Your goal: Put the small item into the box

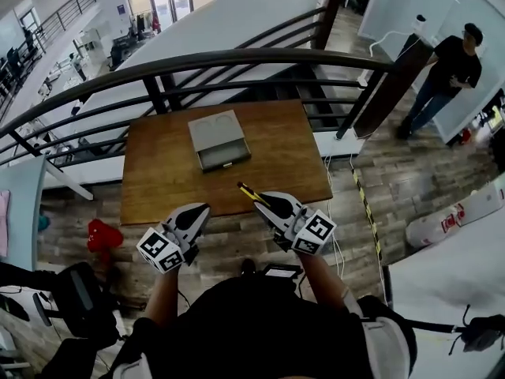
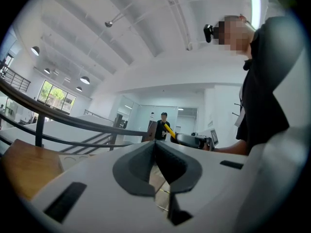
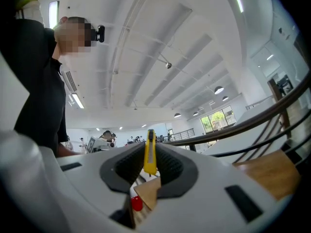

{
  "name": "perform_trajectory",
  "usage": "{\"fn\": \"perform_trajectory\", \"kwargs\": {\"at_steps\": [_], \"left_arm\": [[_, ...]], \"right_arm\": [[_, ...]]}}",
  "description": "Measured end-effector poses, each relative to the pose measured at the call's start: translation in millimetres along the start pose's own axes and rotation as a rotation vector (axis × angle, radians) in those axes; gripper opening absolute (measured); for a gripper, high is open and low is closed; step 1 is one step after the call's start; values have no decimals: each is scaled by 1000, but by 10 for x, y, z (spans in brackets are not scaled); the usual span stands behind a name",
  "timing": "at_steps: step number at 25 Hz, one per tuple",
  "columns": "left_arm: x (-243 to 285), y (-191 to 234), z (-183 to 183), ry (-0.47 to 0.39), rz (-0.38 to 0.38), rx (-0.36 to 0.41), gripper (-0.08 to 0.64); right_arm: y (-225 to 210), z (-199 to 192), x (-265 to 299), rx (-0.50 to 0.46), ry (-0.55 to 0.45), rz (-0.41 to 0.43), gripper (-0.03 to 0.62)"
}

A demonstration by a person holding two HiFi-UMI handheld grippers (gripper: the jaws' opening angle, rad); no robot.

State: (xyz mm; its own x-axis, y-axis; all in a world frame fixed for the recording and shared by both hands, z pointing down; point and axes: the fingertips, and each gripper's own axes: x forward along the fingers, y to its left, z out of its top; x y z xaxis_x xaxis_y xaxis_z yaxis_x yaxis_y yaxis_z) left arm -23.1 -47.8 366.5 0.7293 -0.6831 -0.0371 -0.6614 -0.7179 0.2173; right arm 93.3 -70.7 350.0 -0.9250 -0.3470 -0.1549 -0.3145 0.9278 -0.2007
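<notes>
Counting from the head view, one wooden worktop (image 1: 158, 172) stood against a dark railing (image 1: 197, 61), and it carried one grey box (image 1: 219, 139), flat and lying near the middle. Two tools were held low over the near edge, well apart from the box. Each bore one cube with black-and-white square markers, the left cube (image 1: 162, 249) and the right cube (image 1: 316, 233).

The right tool (image 1: 264, 198) pinched the single small yellow item (image 1: 248, 192), slim like a craft knife, with a dark tip pointing toward the box. In the right gripper view the same tool (image 3: 149, 164) had its dark pads pressed on both sides of the yellow item (image 3: 150, 152), which stood upright between them.

The left tool (image 1: 197, 212) hung beside it. In the left gripper view that tool (image 2: 155, 152) had its jaws pressed together with nothing between them.

One person (image 1: 446, 73) stood on the floor beyond the railing. One white roll (image 1: 450, 219) lay at the right, its red print too small to read.
</notes>
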Motion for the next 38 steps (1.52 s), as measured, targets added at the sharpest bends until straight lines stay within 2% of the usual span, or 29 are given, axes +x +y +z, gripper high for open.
{"fn": "perform_trajectory", "kwargs": {"at_steps": [3,5,14,22,26,34,38], "left_arm": [[134,208,47,1,32,31,15],[183,340,105,-5,58,25,15],[276,992,245,-31,118,29,15],[389,1697,302,-61,90,-4,15],[463,2092,358,-66,69,5,15],[417,2727,338,-71,69,-68,15],[400,2987,270,-70,68,-92,15]], "right_arm": [[-258,65,100,-5,-6,28,72],[-399,88,169,-13,-4,40,72],[-1154,151,452,-21,-5,-2,72],[-1470,112,1003,-43,19,-35,72],[-1703,111,1270,-42,43,-57,72],[-1998,3,1874,-54,87,-87,72],[-2041,-119,2126,-63,119,-74,72]]}}
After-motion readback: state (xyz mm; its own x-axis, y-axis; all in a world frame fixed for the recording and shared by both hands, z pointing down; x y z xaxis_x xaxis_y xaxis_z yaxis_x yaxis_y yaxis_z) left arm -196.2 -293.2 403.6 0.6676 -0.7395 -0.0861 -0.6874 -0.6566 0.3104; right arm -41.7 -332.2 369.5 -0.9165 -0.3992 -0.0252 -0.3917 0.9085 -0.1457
